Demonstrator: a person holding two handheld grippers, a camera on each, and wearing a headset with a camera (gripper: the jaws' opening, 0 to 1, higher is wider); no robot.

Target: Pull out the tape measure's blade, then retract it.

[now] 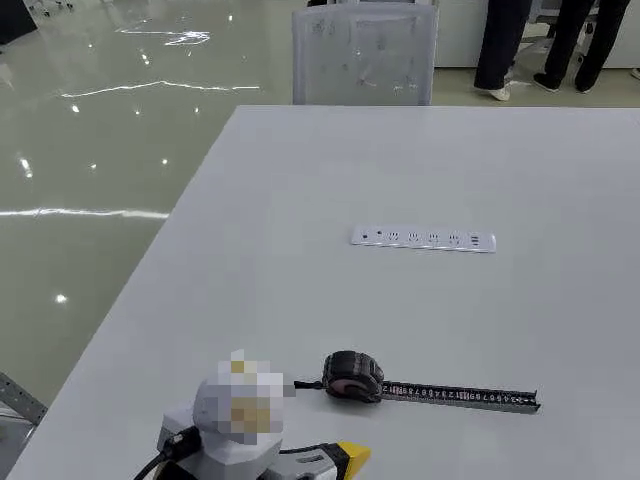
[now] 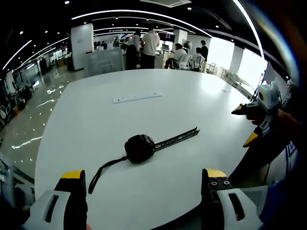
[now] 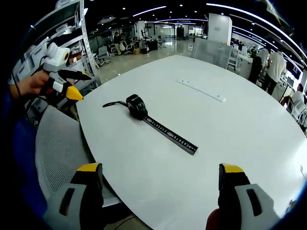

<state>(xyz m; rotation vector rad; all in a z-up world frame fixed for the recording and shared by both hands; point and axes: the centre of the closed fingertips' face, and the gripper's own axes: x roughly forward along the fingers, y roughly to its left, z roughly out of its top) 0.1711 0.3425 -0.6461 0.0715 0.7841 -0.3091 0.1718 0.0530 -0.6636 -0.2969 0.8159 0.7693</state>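
A wide white surface (image 1: 450, 160) takes up most of the head view, with a grey mesh chair (image 1: 365, 55) pushed up to its far edge. The left gripper (image 2: 143, 173) hangs off the near edge, its yellow-tipped fingers (image 2: 72, 184) spread wide and holding nothing. The right gripper (image 3: 160, 168) is off another side of the surface, its fingers (image 3: 231, 175) also spread wide and empty. A white power strip (image 1: 422, 239) lies flat, well beyond the tape measure. The tape measure (image 1: 352, 376), dark and round, sits on the surface near the edge, apart from both grippers. Its blade (image 1: 460, 397) is pulled out and lies flat to the right. A thin black strap (image 2: 103, 170) trails from the other side of the case.
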